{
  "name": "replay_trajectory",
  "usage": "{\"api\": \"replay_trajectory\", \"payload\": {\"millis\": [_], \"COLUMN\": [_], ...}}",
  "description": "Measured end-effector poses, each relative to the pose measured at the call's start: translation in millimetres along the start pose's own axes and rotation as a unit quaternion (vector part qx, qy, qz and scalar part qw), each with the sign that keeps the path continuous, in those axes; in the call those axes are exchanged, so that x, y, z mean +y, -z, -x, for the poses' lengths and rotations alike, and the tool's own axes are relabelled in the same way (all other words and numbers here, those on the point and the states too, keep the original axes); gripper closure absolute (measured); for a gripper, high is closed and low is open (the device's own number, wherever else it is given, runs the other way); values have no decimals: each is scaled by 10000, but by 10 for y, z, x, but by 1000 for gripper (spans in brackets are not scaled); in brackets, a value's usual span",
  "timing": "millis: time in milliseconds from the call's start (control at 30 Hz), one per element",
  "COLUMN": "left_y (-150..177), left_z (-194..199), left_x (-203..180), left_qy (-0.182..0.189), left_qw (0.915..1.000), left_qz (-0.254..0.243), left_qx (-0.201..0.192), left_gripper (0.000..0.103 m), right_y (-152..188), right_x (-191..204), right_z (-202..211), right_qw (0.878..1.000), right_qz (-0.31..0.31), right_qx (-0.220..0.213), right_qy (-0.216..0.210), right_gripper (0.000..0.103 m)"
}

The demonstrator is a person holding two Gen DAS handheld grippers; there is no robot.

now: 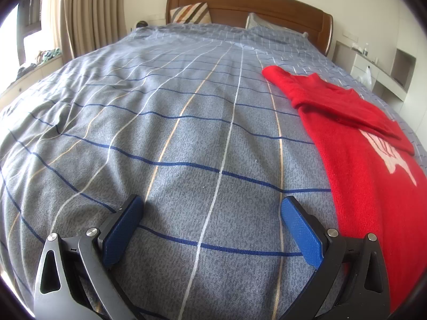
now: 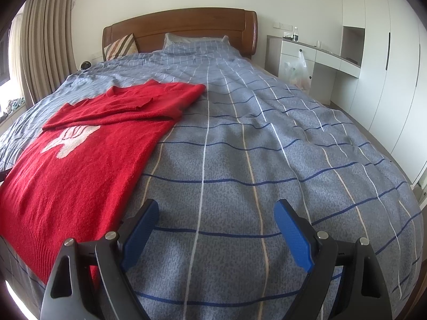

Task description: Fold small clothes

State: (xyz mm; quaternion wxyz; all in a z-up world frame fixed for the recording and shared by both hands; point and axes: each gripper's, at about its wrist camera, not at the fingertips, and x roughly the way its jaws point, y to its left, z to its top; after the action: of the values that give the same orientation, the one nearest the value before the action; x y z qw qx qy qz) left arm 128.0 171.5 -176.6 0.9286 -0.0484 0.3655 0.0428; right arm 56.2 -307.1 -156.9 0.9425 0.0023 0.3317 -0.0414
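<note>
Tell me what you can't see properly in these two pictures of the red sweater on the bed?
- The red sweater: its hem runs off the frame edge in both views.
- White design on its chest: partly covered by the folded-over sleeve, so the shape is unclear.
- Small items on the white desk: too tiny to name.
- Dark object by the striped cushion: too small to tell.
- The left tongs and right tongs: handles cut off below.

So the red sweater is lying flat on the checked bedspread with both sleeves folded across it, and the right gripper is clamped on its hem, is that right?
Not quite. The right gripper holds nothing: in the right wrist view its jaws stand open over bare bedspread, beside the red sweater. The rest holds: it lies flat, sleeves folded across.
</note>
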Motion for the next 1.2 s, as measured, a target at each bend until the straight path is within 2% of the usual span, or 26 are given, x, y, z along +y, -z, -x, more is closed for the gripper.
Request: {"api": "replay_trajectory", "payload": {"millis": [1200], "left_y": [3], "left_z": [-14], "left_x": [-16], "left_qy": [-16], "left_qw": [10000], "left_qz": [-11], "left_qx": [-3], "left_gripper": [0], "right_y": [-18], "right_x": [-10], "right_z": [30], "right_qw": [10000], "right_qz": [-15], "right_qx": [-47], "right_qy": [6], "right_gripper": [15]}}
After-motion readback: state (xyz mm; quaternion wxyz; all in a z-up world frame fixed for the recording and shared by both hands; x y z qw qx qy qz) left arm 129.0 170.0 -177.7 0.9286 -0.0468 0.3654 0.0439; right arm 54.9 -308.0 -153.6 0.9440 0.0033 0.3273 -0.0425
